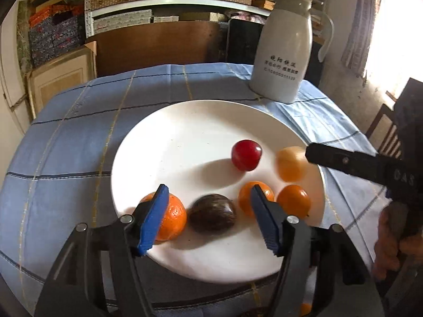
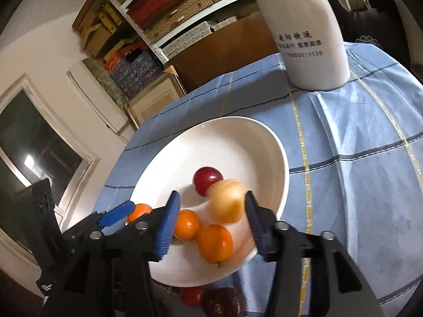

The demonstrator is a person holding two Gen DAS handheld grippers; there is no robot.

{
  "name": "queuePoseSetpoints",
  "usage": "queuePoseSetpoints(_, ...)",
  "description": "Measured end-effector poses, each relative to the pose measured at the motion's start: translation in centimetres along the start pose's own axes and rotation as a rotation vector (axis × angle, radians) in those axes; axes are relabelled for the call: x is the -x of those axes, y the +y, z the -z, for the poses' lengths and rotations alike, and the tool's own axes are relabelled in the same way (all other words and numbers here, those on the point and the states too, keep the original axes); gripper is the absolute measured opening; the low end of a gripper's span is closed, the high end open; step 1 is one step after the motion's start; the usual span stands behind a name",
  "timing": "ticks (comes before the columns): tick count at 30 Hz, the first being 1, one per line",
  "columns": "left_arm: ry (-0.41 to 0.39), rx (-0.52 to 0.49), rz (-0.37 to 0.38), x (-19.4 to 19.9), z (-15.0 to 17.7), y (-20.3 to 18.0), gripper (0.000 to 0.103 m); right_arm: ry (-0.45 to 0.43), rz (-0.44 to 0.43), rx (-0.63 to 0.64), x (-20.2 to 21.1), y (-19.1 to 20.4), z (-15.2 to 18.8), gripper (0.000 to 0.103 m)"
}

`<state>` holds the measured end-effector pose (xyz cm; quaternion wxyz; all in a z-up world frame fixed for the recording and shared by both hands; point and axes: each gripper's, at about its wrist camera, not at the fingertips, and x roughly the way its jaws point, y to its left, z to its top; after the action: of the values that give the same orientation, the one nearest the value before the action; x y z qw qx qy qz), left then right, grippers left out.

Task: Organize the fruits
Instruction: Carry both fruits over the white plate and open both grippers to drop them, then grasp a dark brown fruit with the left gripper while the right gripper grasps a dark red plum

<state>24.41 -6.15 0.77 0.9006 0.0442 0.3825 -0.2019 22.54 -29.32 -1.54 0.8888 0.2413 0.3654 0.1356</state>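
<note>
Both grippers spread wide, empty: left gripper (image 1: 210,216) over dark fruit (image 1: 212,212); right gripper (image 2: 211,227) flanking blurred pale fruit (image 2: 227,200) above white plate (image 2: 238,137).

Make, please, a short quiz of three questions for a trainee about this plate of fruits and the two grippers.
1. True or false: the red plum lies on the white plate.
2. Which thing stands on the blue checked tablecloth behind the plate?
A. a glass bottle
B. a white thermos jug
C. a basket
3. Fill in: in the right wrist view the pale yellow fruit shows blurred between the fingers of the ____ gripper.

Key:
1. True.
2. B.
3. right; its jaws stand open, as do those of the left gripper, which frame the dark brown fruit.
</note>
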Motion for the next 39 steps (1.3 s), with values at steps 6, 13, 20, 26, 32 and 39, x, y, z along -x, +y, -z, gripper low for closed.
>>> queuePoseSetpoints(6,-0.06,0.055,0.001,2.8,1.0,1.7,0.075,-0.088,0.009,-0.006,2.4,-0.5,0.5,0.063)
queuePoseSetpoints(13,-0.088,0.151,-0.07,5.6,4.3,5.3,0.08,-0.082,0.019,-0.013,3.5,-1.2,2.4,0.067)
queuePoseSetpoints(20,-0.069,0.23,-0.152,8.3,9.0,8.7,0.082,-0.106,0.014,-0.037,5.9,-2.1,4.6,0.074)
queuePoseSetpoints(26,-0.01,0.244,-0.154,8.3,11.4,9.4,0.082,-0.115,0.018,-0.054,6.9,-2.6,5.3,0.075)
queuePoseSetpoints(32,0.059,0.185,-0.165,6.6,11.5,8.4,0.082,-0.104,0.029,-0.063,6.9,-2.9,5.6,0.075)
queuePoseSetpoints(39,0.112,0.178,-0.175,5.3,11.4,8.5,0.083,-0.083,0.035,-0.046,6.6,-2.4,5.8,0.075)
